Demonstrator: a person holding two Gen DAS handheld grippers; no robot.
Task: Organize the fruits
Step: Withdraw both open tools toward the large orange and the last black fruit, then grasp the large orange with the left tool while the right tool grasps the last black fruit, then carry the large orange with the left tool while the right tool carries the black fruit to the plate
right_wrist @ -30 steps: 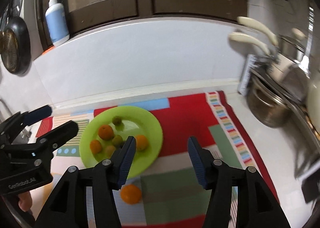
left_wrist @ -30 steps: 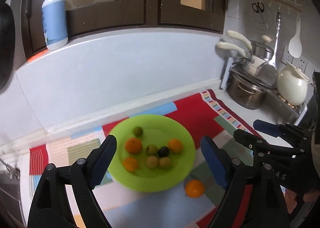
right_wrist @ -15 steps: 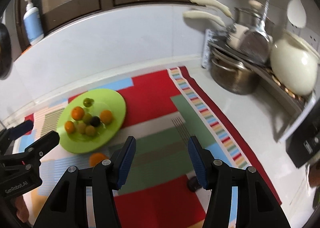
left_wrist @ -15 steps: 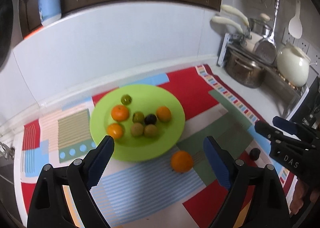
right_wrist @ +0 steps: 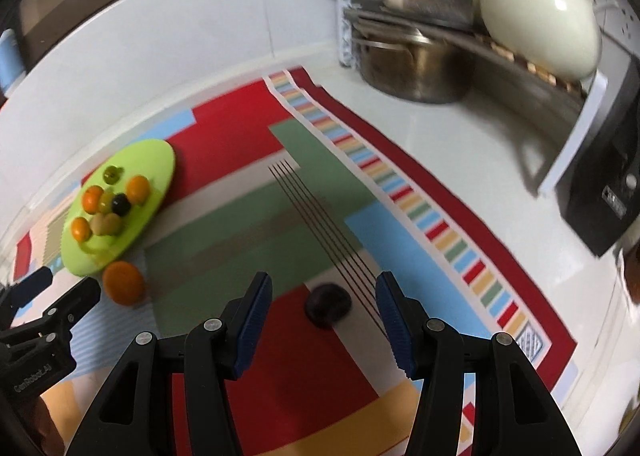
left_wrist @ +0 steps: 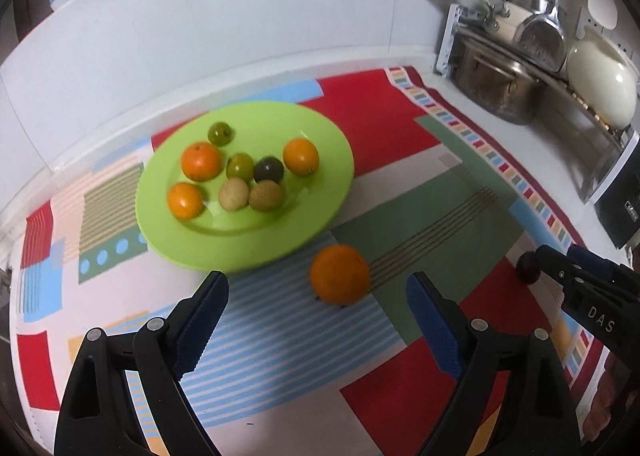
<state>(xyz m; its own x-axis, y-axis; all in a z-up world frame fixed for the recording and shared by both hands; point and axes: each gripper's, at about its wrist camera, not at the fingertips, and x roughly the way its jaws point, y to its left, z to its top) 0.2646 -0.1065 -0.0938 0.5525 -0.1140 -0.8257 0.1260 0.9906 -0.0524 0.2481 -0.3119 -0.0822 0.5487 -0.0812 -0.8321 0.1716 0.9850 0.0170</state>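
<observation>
While both grippers, the left gripper (left_wrist: 316, 320) and the right gripper (right_wrist: 324, 316), hang spread and empty, the orange (left_wrist: 339, 274) and the dark fruit (right_wrist: 328, 304) near the mat's (right_wrist: 240, 223) right edge need pinching next, I judge, for the plate (left_wrist: 320, 159).

The white desk (right_wrist: 460, 143) carried a patchwork cloth mat of red, green and blue blocks (left_wrist: 400, 127). On that mat sat a round lime-green plastic plate (left_wrist: 320, 175), with a loose orange (left_wrist: 340, 274) just beside its near rim and a small dark plum (right_wrist: 328, 304) well apart toward the striped border.
</observation>
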